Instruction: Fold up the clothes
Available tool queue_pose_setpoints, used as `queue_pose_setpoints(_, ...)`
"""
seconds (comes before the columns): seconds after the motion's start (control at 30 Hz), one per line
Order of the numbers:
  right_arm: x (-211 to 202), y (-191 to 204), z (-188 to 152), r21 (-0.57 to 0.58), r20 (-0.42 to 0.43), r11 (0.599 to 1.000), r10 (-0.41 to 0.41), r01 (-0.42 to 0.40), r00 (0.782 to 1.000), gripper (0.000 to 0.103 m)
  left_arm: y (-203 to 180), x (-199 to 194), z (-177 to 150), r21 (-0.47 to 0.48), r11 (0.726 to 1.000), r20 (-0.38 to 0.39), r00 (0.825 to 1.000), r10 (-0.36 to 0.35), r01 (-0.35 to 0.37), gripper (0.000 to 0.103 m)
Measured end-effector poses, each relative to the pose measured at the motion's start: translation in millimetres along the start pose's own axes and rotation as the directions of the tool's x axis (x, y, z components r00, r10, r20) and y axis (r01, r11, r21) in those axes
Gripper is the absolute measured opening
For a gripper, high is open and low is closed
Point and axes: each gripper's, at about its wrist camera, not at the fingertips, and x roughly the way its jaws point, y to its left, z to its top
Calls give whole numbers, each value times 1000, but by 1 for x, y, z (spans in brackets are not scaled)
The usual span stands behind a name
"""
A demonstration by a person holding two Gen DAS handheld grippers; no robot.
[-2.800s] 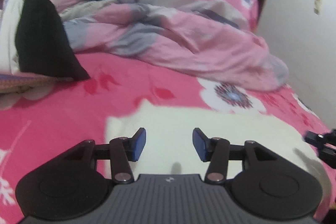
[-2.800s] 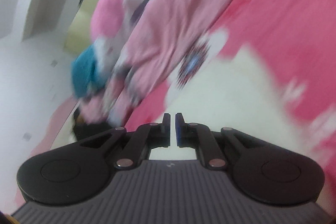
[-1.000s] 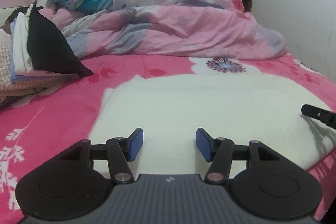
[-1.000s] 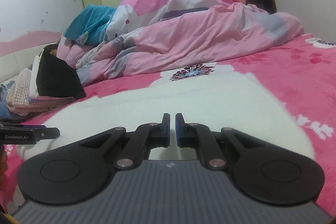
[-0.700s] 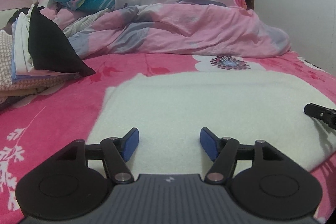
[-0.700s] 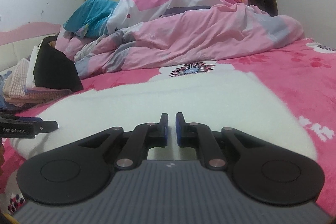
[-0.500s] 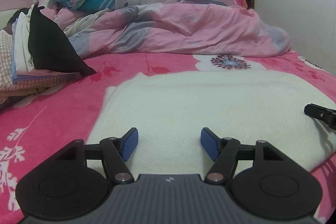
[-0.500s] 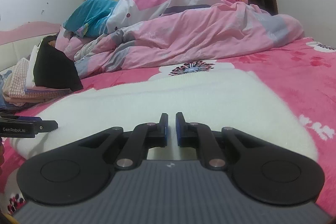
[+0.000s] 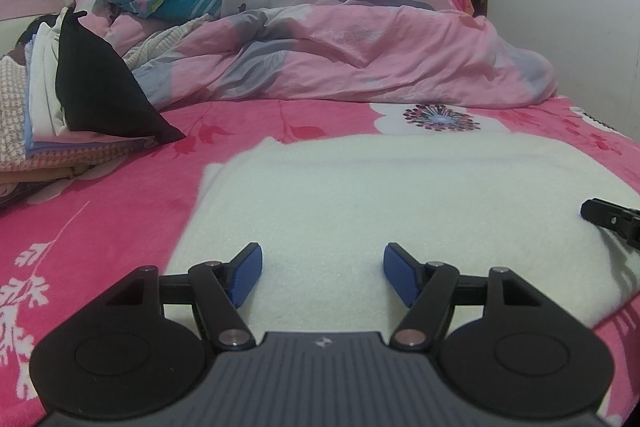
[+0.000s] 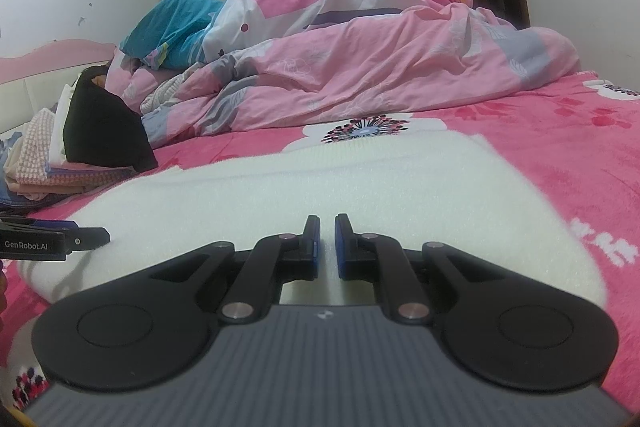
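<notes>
White fleecy garment lies flat on pink bedspread, in front of heaped pink duvet. Judged soft, light, limp; best taken by near hem corners.

Left gripper: jaws apart, just widened, nothing clamped. Right gripper: jaws nearly together, hem grip unclear.

Since earliest frame, garment is seen flatter, duvet farther off.

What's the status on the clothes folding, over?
Left gripper open over white garment. Right gripper shut, nothing visibly pinched. Garment flat on bed. Nothing in the way.
</notes>
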Motion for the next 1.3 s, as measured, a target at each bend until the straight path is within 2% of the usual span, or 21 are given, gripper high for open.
queue_pose_setpoints(0.97,1,-1,0,0,-2,1000,6,-6,1000,7,2,-4,-2,3,1000,16,1000,12,-12,70)
queue_pose_setpoints(1.17,0,-9,0,57,-2,998,25,-24,1000,7,24,-12,-8,-47,998,18,999,51,-50,69)
queue_pose_setpoints(1.3,-1,-16,2,86,6,996,2,-2,1000,7,33,-20,-14,-48,998,29,998,53,-51,69)
